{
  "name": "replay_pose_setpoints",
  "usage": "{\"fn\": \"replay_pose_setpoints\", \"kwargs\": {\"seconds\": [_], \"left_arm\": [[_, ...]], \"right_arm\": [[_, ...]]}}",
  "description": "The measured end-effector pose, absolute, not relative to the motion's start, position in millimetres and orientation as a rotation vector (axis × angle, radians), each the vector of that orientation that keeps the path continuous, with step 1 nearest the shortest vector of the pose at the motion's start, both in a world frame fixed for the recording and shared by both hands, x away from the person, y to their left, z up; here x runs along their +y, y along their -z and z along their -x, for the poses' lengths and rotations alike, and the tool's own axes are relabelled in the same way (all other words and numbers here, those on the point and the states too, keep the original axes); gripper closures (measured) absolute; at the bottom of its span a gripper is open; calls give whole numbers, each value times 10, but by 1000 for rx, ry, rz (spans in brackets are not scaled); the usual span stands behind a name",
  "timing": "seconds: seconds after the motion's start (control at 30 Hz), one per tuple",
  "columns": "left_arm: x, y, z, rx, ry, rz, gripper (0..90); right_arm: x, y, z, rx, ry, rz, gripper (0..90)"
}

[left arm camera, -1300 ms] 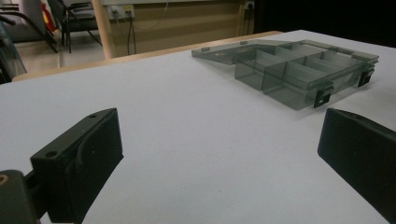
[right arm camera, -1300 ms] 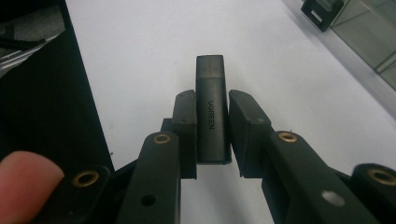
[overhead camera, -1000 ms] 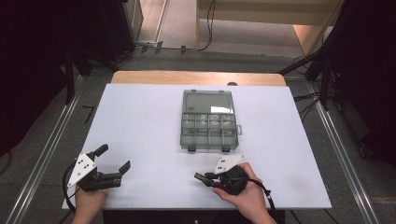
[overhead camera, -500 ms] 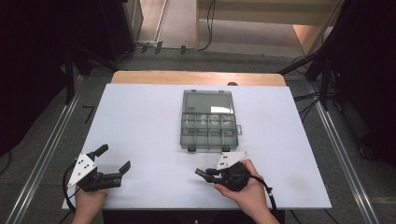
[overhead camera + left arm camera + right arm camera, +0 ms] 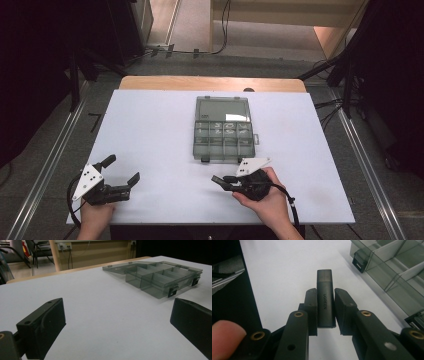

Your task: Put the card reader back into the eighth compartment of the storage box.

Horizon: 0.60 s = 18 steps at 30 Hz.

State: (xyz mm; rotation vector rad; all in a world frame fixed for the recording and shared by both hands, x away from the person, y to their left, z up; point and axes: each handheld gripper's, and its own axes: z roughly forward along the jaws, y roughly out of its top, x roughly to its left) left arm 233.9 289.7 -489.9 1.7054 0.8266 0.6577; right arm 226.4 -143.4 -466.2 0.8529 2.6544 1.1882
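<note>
Black and slim, the USB stick is clamped in the right gripper just above the counter, the left gripper stands apart and empty, and the next move, I think, is carrying the stick to a compartment of the open plastic box.

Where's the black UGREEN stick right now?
In the right gripper view, the UGREEN stick is clamped between the right gripper fingers, above the white table, left of the open organizer box.

"UGREEN" printed lengthwise in pale letters on dark grey stick-shaped device, seen in right gripper view. No other legible text anywhere.
</note>
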Motion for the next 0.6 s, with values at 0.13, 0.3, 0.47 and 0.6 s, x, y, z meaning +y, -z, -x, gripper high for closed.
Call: {"fn": "replay_pose_setpoints", "kwargs": {"seconds": [0.13,0.3,0.47,0.6], "left_arm": [[2898,4899,-2338,827,-658,-1705,1],[2897,4899,-2339,827,-657,-1705,1],[2897,4899,-2339,828,-657,-1705,1],[2895,4900,-2340,825,-658,-1704,1]], "right_arm": [[-1445,4640,-2281,2649,-1186,-864,714],[-1459,4610,-2304,2642,-1192,-857,714],[-1466,4581,-2320,2636,-1193,-863,714],[-1472,4559,-2341,2629,-1199,-857,715]]}}
